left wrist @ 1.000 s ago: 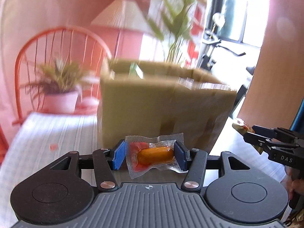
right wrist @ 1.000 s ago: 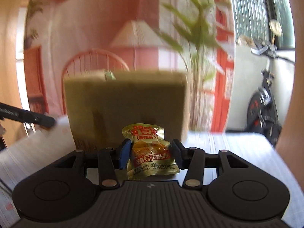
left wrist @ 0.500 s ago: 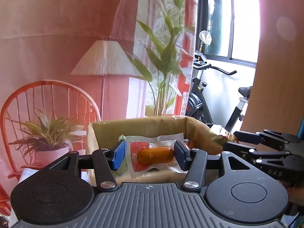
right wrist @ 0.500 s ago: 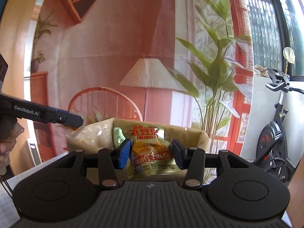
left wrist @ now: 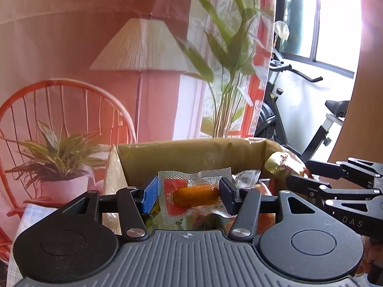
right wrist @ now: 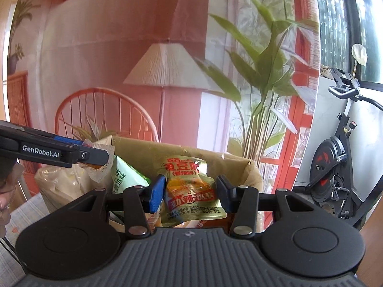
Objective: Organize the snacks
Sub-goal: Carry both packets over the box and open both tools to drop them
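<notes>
My left gripper (left wrist: pixel 189 197) is shut on a clear vacuum pack with an orange sausage (left wrist: pixel 195 195), held over the open top of a brown cardboard box (left wrist: pixel 191 155). My right gripper (right wrist: pixel 190 192) is shut on a gold snack packet with red lettering (right wrist: pixel 191 191), also above the box (right wrist: pixel 241 165). Inside the box lie other snacks, among them a green packet (right wrist: pixel 125 178). In the left wrist view the right gripper (left wrist: pixel 296 174) reaches in from the right with its gold packet (left wrist: pixel 278 165). The left gripper (right wrist: pixel 100 159) shows at the left of the right wrist view.
A backdrop with a printed lamp, orange chair (left wrist: pixel 59 110) and potted plant (left wrist: pixel 59 162) hangs behind the box. A checked tablecloth (left wrist: pixel 31 215) covers the table. An exercise bike (right wrist: pixel 335 174) stands at the right by the window. Fingers of a hand (right wrist: pixel 4 205) show at the left edge.
Both grippers rose and moved forward with their packs, from facing the box's front wall to hanging over its open top. The box's contents have come into view.
</notes>
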